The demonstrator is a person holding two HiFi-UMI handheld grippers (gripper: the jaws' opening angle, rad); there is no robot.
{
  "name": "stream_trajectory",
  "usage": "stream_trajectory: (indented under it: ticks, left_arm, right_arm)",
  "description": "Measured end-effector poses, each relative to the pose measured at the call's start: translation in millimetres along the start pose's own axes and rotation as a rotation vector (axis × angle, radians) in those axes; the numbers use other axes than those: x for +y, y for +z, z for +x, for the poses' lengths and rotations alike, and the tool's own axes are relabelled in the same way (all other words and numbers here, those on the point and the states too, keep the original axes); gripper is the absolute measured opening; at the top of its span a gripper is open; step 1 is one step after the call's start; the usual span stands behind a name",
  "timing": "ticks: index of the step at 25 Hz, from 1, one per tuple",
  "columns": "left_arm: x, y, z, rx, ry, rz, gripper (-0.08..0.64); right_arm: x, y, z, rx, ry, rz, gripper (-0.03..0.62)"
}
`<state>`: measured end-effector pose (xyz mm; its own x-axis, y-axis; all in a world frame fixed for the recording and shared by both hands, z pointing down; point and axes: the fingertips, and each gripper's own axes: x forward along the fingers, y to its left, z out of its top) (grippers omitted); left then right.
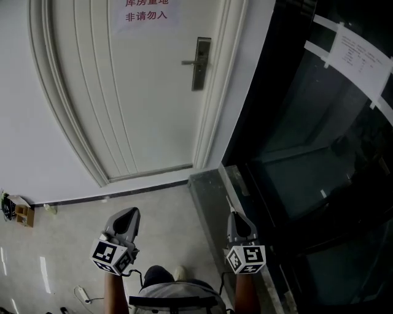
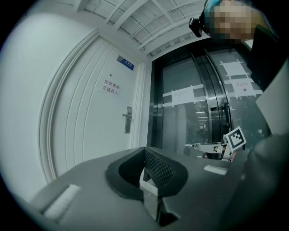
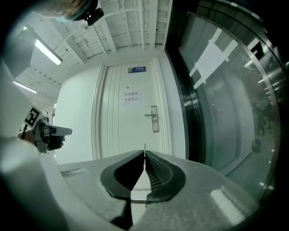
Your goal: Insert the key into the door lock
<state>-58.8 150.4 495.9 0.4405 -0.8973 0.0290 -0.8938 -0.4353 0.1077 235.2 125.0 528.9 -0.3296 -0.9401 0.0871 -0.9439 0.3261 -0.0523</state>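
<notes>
White panelled door point(image 1: 135, 92) in a moulded frame. It carries a rectangular metal lock plate point(image 1: 200, 63) with a lever handle, and a paper notice point(image 1: 146, 13) above. A dark, reflective glass wall point(image 1: 307, 153) stands to its right.

Right gripper point(image 1: 236, 216): the jaws are pressed together on the key point(image 1: 231, 203). The key is a thin metal blade seen edge-on, and it projects past the ribbed pads point(image 3: 156, 173) toward the door, well apart from the lock plate.

Left gripper point(image 1: 130, 212): the jaws are together with nothing between them.

Both grippers are held level, side by side, pointing at the door. Each bears a marker cube point(image 1: 247, 258) at its rear.
</notes>
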Motion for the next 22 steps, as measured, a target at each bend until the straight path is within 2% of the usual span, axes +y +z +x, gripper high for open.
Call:
stream_trajectory:
  ticks: [10,15,22]
  left_arm:
    - [26,-2,45,0.014,0.021,-0.001,0.003]
    - [60,-7,76,0.012,0.028,-0.002,0.003]
    - [105,7,147,0.018,-0.021,0.002,0.003]
  right_arm:
    - [-12,-4,54,0.015,0.023,0.005,0.011]
    - [-17,-8,94,0.02,0.009,0.011,0.011]
    - [-25,7,166,0.014,-0.023,0.012,0.011]
